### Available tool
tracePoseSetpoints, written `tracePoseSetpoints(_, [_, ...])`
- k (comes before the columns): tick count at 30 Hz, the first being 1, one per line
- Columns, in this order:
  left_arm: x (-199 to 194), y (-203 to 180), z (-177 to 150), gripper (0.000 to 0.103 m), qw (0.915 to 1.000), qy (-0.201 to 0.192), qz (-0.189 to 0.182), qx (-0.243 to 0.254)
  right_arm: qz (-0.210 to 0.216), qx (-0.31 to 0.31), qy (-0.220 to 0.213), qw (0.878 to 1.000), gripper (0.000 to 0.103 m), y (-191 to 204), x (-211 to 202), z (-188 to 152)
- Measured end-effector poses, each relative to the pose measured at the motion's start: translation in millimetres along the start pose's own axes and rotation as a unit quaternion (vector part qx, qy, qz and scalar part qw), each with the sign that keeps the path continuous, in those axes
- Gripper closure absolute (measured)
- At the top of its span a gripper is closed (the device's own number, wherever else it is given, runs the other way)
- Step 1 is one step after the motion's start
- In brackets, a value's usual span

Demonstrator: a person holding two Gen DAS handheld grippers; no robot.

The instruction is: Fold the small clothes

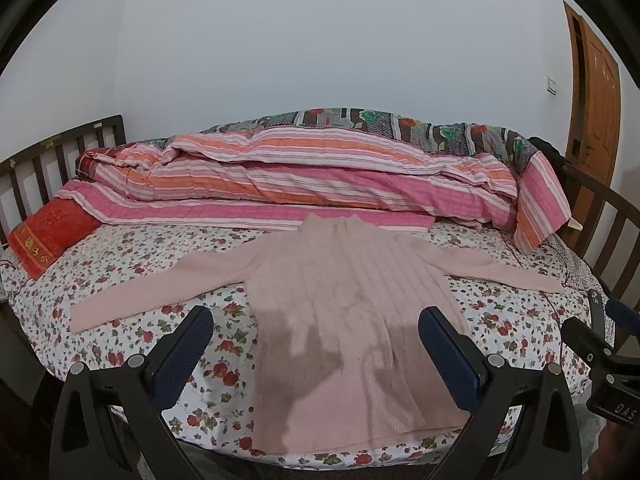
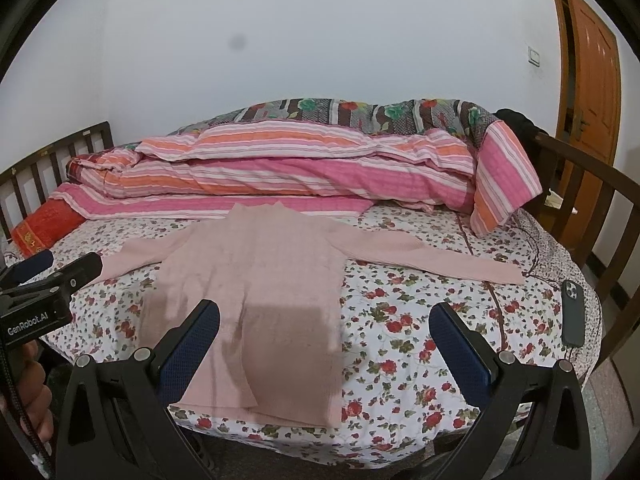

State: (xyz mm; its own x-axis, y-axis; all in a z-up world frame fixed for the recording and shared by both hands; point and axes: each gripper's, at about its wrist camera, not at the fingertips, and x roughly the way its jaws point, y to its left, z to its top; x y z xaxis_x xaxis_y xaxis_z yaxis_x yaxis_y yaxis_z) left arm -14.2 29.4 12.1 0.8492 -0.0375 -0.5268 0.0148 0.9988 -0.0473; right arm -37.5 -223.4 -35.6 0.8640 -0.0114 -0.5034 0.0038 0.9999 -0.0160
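A pale pink ribbed sweater [image 1: 340, 312] lies flat on the floral bed sheet [image 1: 120, 344], collar toward the quilt, both sleeves spread out to the sides. The right wrist view shows the same sweater [image 2: 256, 288] left of centre. My left gripper [image 1: 316, 332] hovers open above the sweater's lower body, holding nothing. My right gripper [image 2: 324, 332] is open over the sweater's right hem edge and the sheet, also empty. The other gripper shows at each view's edge, the right gripper [image 1: 600, 344] and the left gripper [image 2: 52, 280], held by a hand [image 2: 28, 396].
A pink and orange striped quilt [image 1: 320, 176] is piled along the far side of the bed. A red pillow [image 1: 48, 236] lies at the left. A dark phone [image 2: 572, 312] rests on the sheet at right. Wooden bed rails [image 2: 580, 200] frame both ends; a wooden door [image 2: 588, 60] stands beyond.
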Motion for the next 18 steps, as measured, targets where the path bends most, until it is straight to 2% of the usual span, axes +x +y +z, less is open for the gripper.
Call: tracePoseSetpoints(18, [-1.2, -4.7, 0.9, 0.000, 1.0000, -0.005, -0.001, 0.005, 0.002, 0.006, 0.003, 1.000, 0.001, -1.7, 4.5, 0.9])
